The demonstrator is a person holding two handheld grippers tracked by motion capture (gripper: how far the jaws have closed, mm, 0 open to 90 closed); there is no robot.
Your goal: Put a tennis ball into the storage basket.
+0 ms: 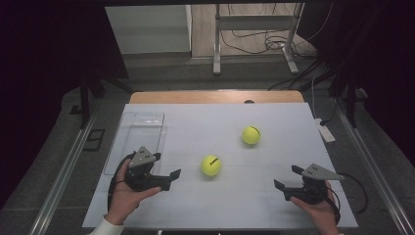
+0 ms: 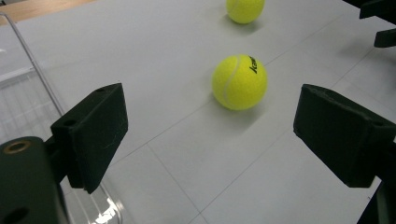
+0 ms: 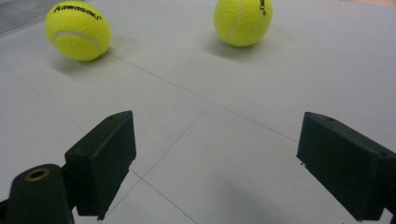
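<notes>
The wide white tabletop (image 1: 220, 205) fills the middle of the high view, with faint grid lines across it. At its left edge lies a clear, shallow rectangular plastic tray (image 1: 134, 142), empty as far as the glare lets one tell.

Low in the left of that view sits the black left gripper (image 1: 169, 180), its jaws apart with nothing between them, aimed toward the centre of the frame. Low in the right sits the black right gripper (image 1: 288, 179), jaws likewise wide apart and empty, pointing inward.

Between them, just below the middle of the high view, rests the nearer yellow felt tennis ball (image 1: 211, 165), close ahead of the left gripper's jaws but not touching them; in the left gripper view it sits upper centre (image 2: 239, 82), squarely on the line between the two pads. A second yellow felt tennis ball (image 1: 251, 135) lies above and right of it, well apart.

The nearer ball looks to be the one in hand. It should be light and springy, with a fuzzy nap that grips well (though being round, it will roll at a nudge). Best taken across its widest part, pads on opposite sides, squeezing only gently.
</notes>
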